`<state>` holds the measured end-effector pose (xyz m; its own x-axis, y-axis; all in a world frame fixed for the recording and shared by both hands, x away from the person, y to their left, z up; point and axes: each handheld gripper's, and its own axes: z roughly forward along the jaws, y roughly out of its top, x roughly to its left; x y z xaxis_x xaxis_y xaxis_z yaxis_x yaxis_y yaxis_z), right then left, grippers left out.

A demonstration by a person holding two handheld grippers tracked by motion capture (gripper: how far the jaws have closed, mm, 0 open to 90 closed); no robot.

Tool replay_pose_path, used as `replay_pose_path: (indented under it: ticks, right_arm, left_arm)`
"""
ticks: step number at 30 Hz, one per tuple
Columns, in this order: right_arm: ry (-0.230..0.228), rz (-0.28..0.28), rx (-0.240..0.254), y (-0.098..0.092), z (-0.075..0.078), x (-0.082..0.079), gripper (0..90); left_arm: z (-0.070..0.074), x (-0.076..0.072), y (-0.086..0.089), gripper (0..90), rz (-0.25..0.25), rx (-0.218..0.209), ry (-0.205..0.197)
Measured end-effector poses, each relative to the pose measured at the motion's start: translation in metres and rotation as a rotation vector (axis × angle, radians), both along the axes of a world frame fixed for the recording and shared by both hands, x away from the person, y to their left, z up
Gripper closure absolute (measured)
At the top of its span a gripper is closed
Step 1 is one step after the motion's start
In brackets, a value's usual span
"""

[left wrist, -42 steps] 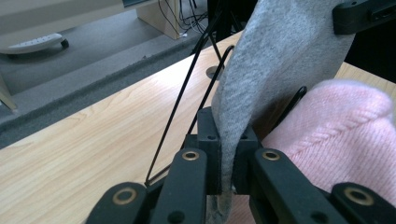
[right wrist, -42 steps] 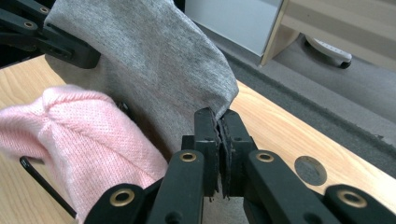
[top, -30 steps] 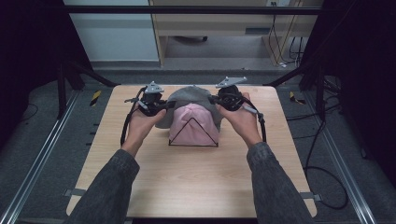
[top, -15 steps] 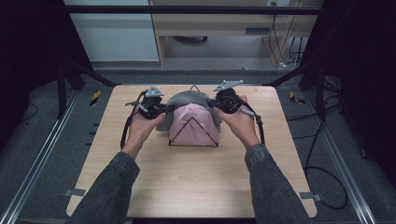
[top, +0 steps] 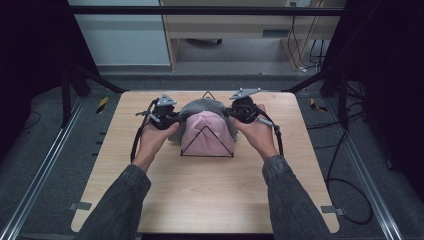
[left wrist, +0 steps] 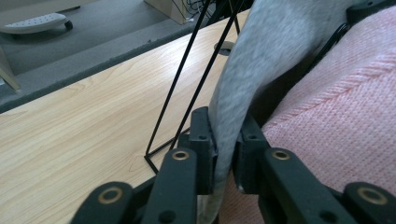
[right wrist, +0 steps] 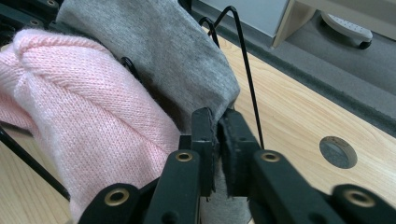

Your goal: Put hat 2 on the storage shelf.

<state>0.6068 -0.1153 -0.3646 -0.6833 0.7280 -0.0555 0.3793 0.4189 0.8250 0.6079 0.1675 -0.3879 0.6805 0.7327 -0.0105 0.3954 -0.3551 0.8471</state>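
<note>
Left gripper [left wrist: 224, 136], right gripper [right wrist: 217, 127]: clamp opposite hems of the grey hat [top: 200, 106], spreading it across the black wire stand [top: 207, 156], behind the pink knit hat [top: 207, 132]. Left jaws just easing open (cloth between them, seemingly pinched). Looks soft, fleecy, mid-table [top: 200, 200].
</note>
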Motion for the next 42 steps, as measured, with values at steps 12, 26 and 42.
replay_pose_path:
  ticks: [12,26,42]
  right_arm:
    - [-0.006,-0.015,0.025,-0.008,0.002,-0.005,78.3]
    - [-0.022,-0.011,0.026,-0.013,0.006,-0.020,73.7]
    - [-0.060,-0.045,0.045,-0.020,0.019,-0.041,35.2]
  left_arm:
    - [0.009,-0.007,0.004,68.0,0.011,-0.002,-0.017]
    - [0.019,-0.016,0.007,55.8,0.023,-0.001,-0.053]
    - [0.033,-0.046,0.014,19.8,0.005,-0.004,-0.016]
